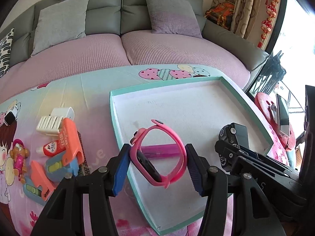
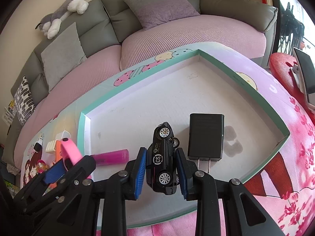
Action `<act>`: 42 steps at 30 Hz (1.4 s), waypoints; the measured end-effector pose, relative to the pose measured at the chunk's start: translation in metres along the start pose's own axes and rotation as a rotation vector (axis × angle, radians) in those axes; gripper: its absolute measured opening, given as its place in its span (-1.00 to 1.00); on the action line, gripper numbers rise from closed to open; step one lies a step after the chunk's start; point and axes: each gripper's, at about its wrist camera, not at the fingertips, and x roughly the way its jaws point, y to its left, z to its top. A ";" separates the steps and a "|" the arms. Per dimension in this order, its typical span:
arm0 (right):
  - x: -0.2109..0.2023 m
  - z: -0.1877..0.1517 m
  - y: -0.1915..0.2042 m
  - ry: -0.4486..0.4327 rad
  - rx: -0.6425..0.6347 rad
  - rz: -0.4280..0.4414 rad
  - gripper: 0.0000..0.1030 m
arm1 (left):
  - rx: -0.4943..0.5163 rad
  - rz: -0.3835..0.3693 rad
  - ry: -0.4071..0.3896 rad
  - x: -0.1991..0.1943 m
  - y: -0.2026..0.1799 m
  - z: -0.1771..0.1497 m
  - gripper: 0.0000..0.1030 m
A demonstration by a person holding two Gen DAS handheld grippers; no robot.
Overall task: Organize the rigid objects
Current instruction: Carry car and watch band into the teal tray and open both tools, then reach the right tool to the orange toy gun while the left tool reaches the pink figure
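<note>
Over tray (image 2: 254, 96) — both grippers angled down, gripping watch (image 1: 157, 153), car (image 2: 163, 159).

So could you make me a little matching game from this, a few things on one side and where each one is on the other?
Things:
1. pink watch
2. toy car
3. black charger
4. pink tube

Places:
A. lying flat in the tray, prongs toward the camera
B. gripped in the right claw
C. gripped in the left claw
D. lying on the tray floor, near its left wall

Pairs: 1-C, 2-B, 3-A, 4-D
</note>
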 end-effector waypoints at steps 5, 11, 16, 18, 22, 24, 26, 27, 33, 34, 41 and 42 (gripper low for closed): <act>0.001 0.000 -0.002 0.009 0.006 -0.002 -0.38 | -0.030 -0.014 0.011 0.001 0.007 -0.002 0.33; 0.003 0.002 0.001 0.018 -0.002 0.002 -0.38 | -0.065 0.003 0.009 -0.004 0.018 -0.002 0.52; 0.003 0.002 0.004 0.011 -0.019 0.000 -0.38 | -0.099 0.072 -0.018 -0.017 0.036 -0.001 0.76; 0.003 0.001 0.006 0.008 -0.029 -0.006 -0.19 | -0.119 0.112 -0.026 -0.022 0.046 -0.001 0.77; 0.001 0.000 0.011 -0.004 -0.048 -0.013 -0.04 | -0.184 0.170 -0.034 -0.030 0.071 -0.002 0.77; 0.000 0.000 0.014 -0.012 -0.056 -0.005 0.00 | -0.223 0.202 -0.039 -0.034 0.085 -0.004 0.77; -0.001 -0.001 0.020 -0.023 -0.075 -0.003 0.17 | -0.265 0.238 -0.048 -0.039 0.098 -0.007 0.77; -0.001 -0.001 0.023 -0.028 -0.089 -0.002 0.24 | -0.289 0.256 -0.051 -0.042 0.106 -0.009 0.77; 0.001 -0.007 0.044 -0.025 -0.151 0.034 0.50 | -0.435 0.336 -0.094 -0.061 0.149 -0.021 0.79; 0.002 -0.008 0.047 -0.026 -0.158 0.040 0.52 | -0.452 0.344 -0.098 -0.063 0.154 -0.023 0.81; -0.001 -0.016 0.071 -0.062 -0.232 0.062 0.96 | -0.545 0.413 -0.121 -0.074 0.186 -0.035 0.87; -0.002 -0.017 0.075 -0.071 -0.243 0.067 1.00 | -0.556 0.419 -0.128 -0.076 0.189 -0.037 0.87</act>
